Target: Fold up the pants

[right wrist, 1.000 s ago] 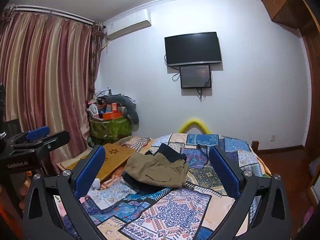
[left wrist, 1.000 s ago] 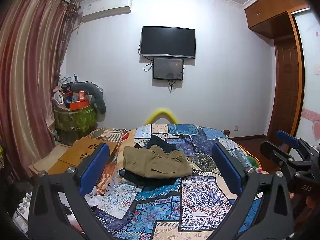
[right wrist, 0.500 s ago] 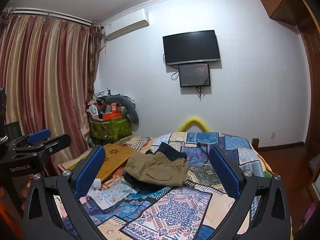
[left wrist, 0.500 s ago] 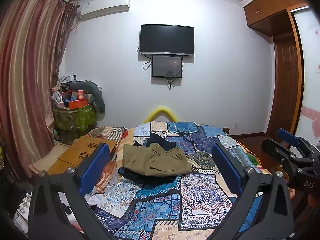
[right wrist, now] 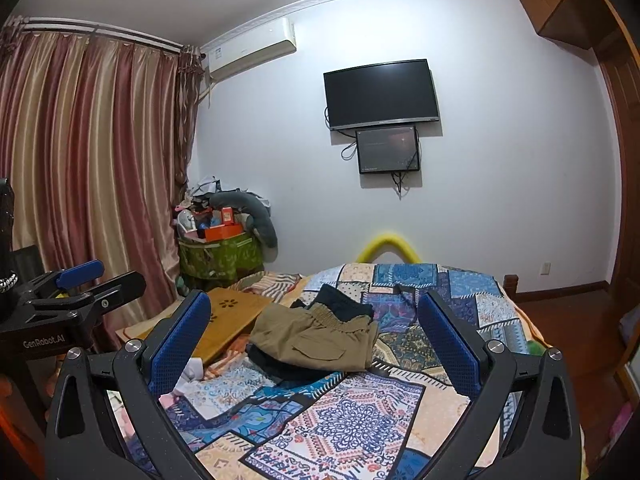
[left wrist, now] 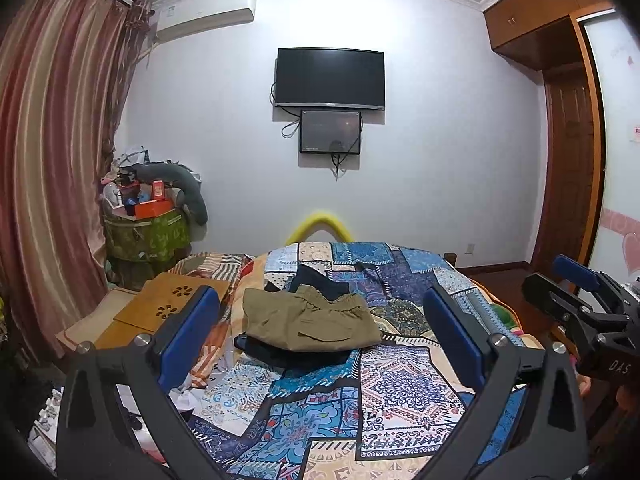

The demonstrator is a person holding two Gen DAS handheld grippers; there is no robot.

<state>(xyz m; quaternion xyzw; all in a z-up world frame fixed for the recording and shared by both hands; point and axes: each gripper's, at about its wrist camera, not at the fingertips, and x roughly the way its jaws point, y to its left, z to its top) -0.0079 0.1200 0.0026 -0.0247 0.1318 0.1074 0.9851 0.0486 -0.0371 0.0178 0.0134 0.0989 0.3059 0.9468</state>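
Observation:
Folded khaki pants (left wrist: 310, 324) lie on top of a dark folded garment (left wrist: 296, 354) on the patchwork bedspread (left wrist: 400, 392). They show in the right wrist view (right wrist: 316, 338) too, over the dark garment (right wrist: 344, 304). My left gripper (left wrist: 320, 328) is open and empty, held well back from the pants and above the bed. My right gripper (right wrist: 316, 328) is open and empty, also back from them. The right gripper shows at the left wrist view's right edge (left wrist: 580, 304); the left gripper shows at the right wrist view's left edge (right wrist: 68, 296).
A wooden lap table (left wrist: 168, 308) lies left of the bed. A green basket piled with clutter (left wrist: 148, 232) stands by the striped curtains (left wrist: 52, 160). A TV (left wrist: 330, 78) hangs on the far wall. A wooden wardrobe (left wrist: 568, 160) stands on the right.
Both views have tilted up slightly, so the bed and pants sit a little lower in frame. Both grippers stay open and empty.

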